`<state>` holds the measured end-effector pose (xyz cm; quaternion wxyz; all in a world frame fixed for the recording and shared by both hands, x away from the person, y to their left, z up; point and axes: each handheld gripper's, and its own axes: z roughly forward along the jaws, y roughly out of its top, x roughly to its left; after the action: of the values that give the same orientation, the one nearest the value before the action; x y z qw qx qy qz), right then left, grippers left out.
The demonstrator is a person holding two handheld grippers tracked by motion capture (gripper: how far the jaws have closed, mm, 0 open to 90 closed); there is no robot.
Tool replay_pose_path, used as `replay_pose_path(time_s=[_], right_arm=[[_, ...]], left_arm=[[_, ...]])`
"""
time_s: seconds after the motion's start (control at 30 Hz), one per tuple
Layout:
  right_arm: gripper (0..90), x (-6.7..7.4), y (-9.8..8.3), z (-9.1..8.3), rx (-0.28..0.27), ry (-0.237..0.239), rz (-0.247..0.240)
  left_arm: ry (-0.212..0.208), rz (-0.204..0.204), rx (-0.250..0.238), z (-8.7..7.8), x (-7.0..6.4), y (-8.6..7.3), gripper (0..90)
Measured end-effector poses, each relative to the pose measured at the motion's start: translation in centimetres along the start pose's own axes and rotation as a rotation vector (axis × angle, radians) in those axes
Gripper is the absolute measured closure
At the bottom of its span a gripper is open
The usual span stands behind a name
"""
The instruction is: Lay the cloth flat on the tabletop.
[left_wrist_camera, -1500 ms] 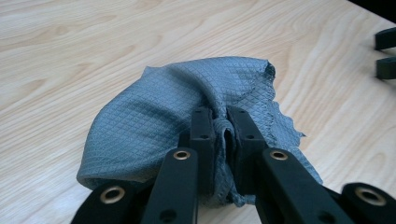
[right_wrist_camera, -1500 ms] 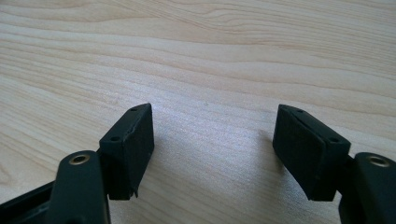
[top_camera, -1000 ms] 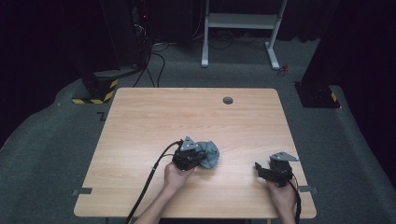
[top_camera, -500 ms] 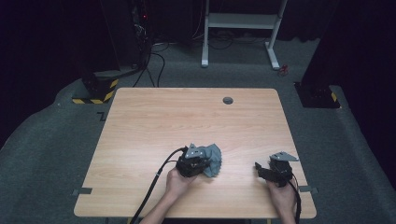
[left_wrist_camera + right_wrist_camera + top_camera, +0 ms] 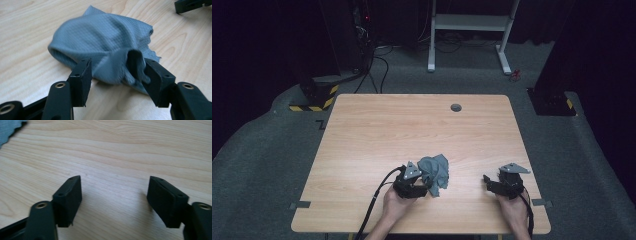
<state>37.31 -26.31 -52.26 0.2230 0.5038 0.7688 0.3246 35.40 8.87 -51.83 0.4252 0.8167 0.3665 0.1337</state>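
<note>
Setting: lab or recording studio. Evidence: lone wooden tabletop [image 5: 422, 130] with cable grommet [image 5: 456, 107], standing on grey carpet [image 5: 262, 165]; black curtains [image 5: 262, 40] enclosing space; equipment rack with red indicator light [image 5: 362, 30] and trailing cables [image 5: 379, 70]; yellow-black hazard tape [image 5: 314, 100] on stand bases; white desk frame [image 5: 469, 30] at rear; tape marks on floor.

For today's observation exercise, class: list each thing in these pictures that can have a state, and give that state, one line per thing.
grey cloth: crumpled in a heap on the table, a fold lying between the left gripper's jaws.
left gripper: jaws have just been opening, now apart around the cloth, not pinching it.
right gripper: open, nothing between its jaws, apart from the cloth.
table: bare wood apart from the cloth.
</note>
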Motion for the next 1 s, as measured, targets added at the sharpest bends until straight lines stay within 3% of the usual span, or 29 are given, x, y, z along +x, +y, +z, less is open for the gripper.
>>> replay_pose_path(time_s=[0.1, 0.27, 0.4, 0.53, 0.77, 0.9, 1.0], right_arm=[[40.7, 1.2, 0.3, -0.1, 0.018, 0.027, -0.008], [57.1, 4.3, 1.1, -0.6, -0.032, 0.161, -0.090], [64.5, 6.9, 2.0, -0.3, -0.038, 0.264, -0.169], [68.4, 8.9, 2.6, 0.4, -0.018, 0.312, -0.223], [69.4, 11.0, 3.0, 1.2, -0.006, 0.348, -0.265], [70.7, 11.6, 3.0, 2.1, 0.021, 0.346, -0.284], [76.2, 11.9, 3.0, 2.2, 0.019, 0.325, -0.306]], left_arm=[[0.009, -0.015, 0.006, -0.1, -0.5, -0.5, 42.3], [0.034, 0.008, 0.021, -0.3, -1.8, -0.8, 41.9], [0.053, 0.023, 0.028, -0.5, -2.6, -1.0, 42.5], [0.042, 0.018, 0.021, -0.8, -3.0, -1.3, 45.6], [0.047, 0.019, 0.017, -0.7, -3.2, -1.0, 52.6], [0.086, 0.036, -0.002, -0.6, -3.2, -0.5, 52.5], [0.074, 0.013, -0.033, -1.0, -3.0, 0.0, 52.2]])
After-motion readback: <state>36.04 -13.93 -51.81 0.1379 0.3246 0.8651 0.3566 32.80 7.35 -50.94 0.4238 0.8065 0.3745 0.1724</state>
